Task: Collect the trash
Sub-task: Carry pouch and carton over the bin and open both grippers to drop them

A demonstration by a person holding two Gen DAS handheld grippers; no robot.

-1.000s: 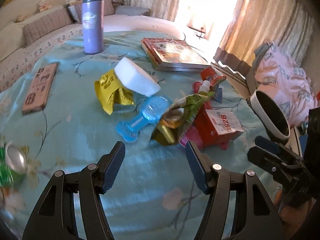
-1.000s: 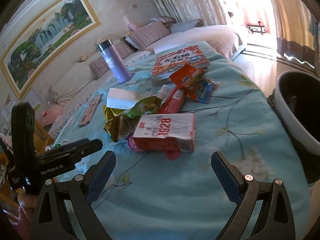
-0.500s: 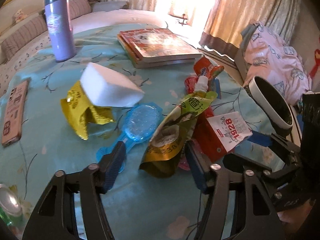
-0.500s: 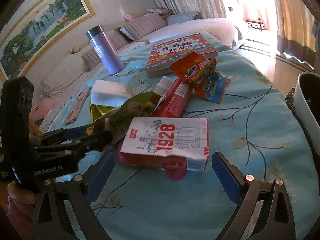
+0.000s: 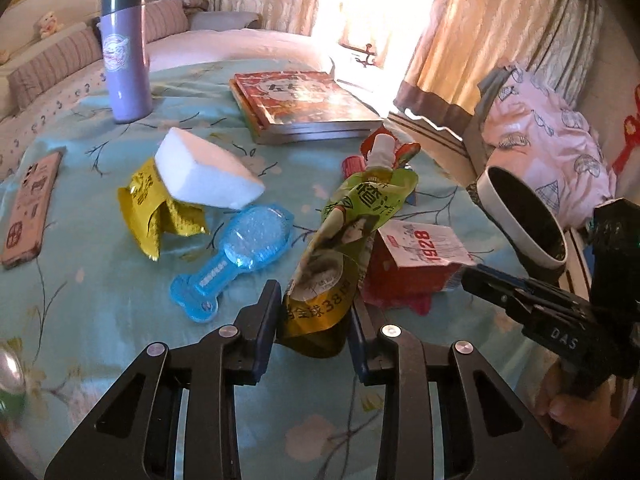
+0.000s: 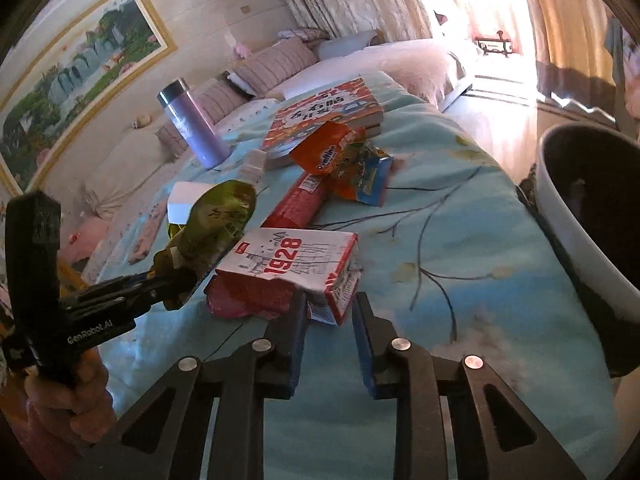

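Observation:
My left gripper (image 5: 314,312) is shut on the bottom of a green and yellow spouted drink pouch (image 5: 344,240), which stands tilted up off the blue cloth; it also shows in the right wrist view (image 6: 212,224). My right gripper (image 6: 330,316) is shut on the near corner of a red and white "1928" carton (image 6: 288,264), also seen in the left wrist view (image 5: 416,256). A red wrapper (image 6: 300,200), an orange snack bag (image 6: 332,152) and a yellow wrapper (image 5: 152,208) lie further back.
A white bin with a dark inside (image 6: 592,208) stands off the table's right edge, also in the left wrist view (image 5: 524,216). On the cloth are a purple flask (image 5: 124,56), books (image 5: 304,104), a white sponge block (image 5: 204,172), a blue brush (image 5: 236,256), a phone (image 5: 28,208) and a can (image 5: 8,372).
Both grippers moved forward and closed: the left on the drink pouch, which now stands lifted, and the right on the corner of the 1928 carton.

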